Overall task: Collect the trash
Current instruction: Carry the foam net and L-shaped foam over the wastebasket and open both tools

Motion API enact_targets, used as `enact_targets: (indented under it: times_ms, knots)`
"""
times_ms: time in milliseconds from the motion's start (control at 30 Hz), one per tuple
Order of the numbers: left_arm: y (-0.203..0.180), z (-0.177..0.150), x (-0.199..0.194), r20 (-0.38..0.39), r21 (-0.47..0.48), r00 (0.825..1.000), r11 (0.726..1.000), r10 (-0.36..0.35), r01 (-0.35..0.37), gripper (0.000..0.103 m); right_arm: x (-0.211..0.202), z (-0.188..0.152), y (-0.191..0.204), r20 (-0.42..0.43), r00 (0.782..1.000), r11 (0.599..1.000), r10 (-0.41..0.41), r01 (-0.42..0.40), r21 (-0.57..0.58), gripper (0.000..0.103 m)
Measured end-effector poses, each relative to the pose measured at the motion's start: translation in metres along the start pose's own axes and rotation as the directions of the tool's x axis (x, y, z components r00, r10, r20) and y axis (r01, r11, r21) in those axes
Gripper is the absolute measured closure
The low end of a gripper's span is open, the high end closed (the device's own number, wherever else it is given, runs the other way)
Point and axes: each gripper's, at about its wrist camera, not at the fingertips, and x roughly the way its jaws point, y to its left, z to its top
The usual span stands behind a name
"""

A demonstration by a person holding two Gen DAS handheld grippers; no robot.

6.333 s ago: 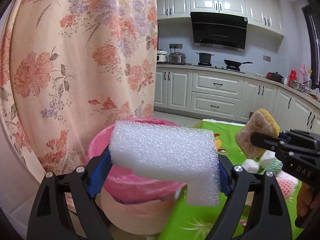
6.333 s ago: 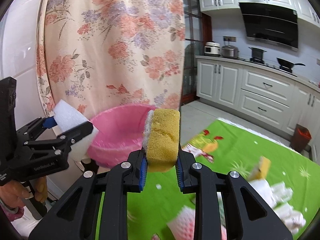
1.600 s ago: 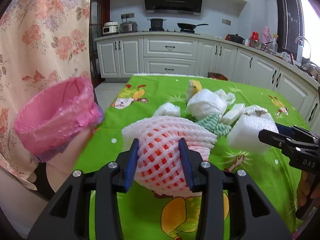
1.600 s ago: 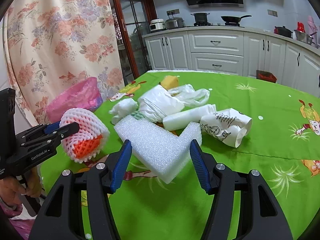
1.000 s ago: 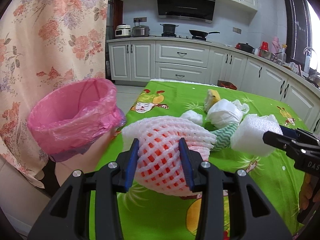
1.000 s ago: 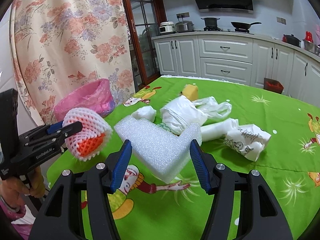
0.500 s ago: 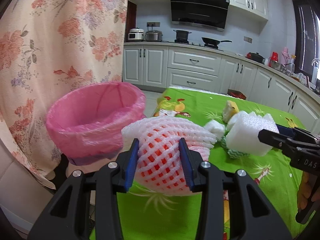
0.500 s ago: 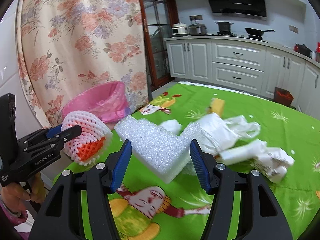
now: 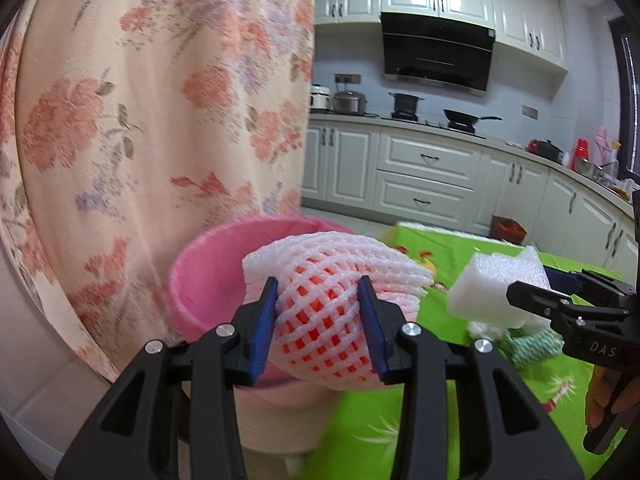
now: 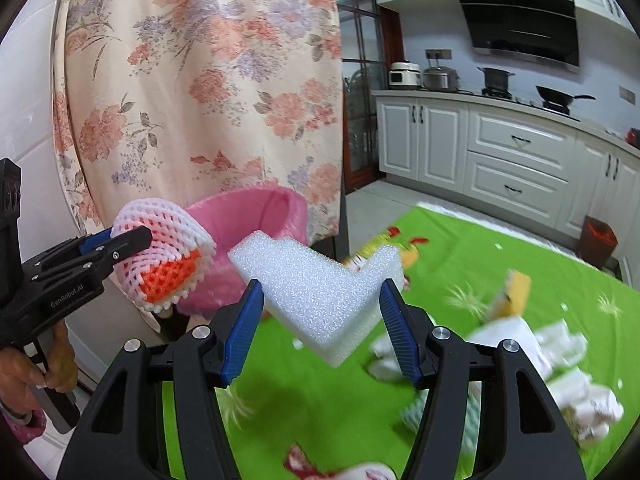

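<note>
- The left tool [image 9: 319, 322] clamps narrowly on a pink foam fruit net [image 9: 332, 304], blue pads pressing into its sides so the net bulges above and beyond them.
- The right tool [image 10: 322, 322] holds an L-shaped white foam block [image 10: 320, 292] at a wider spread, one pad on each outer end and the corner of the L pointing down between the jaws.
- The pink-lined bin [image 9: 212, 276] lies just beyond and slightly left of the net in the left view; its open mouth faces up, with the near rim hidden behind the net.
- In the right view the bin [image 10: 256, 220] sits far and left of the foam block, with the left tool [image 10: 124, 246] and its net between them, so the left hand looks the nearer one to drop first.
- The foam block's long arm runs across the jaws; judged against the bin mouth, it should fit if brought over the middle.
- A flowered curtain [image 9: 160, 120] hangs close behind the bin, leaving little room on the far side; the open side is toward the green desk [image 10: 480, 280].
- More trash [image 10: 540, 360] lies on the desk to the right, not yet collected.
</note>
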Motion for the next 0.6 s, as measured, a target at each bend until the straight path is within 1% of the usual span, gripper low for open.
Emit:
enact_targets:
  times_ms: [167,433,600]
  knots:
    - [0.027,0.025,0.015,0.018,-0.010,0.999,0.999,0.036,-0.036,0.064,0.024,0.021,0.011,0.006,1.000,0.999,0.030,-0.029,-0.014,0.046]
    - [0.063,0.040,0.052,-0.027,-0.046,0.998,0.997,0.054,-0.055,0.063,0.065,0.046,0.038,-0.009,0.997,0.995,0.074,-0.075,-0.062,0.045]
    - [0.080,0.046,0.076,-0.056,-0.053,0.996,0.996,0.068,-0.071,0.060,0.093,0.053,0.052,-0.036,0.994,0.991,0.099,-0.102,-0.085,0.045]
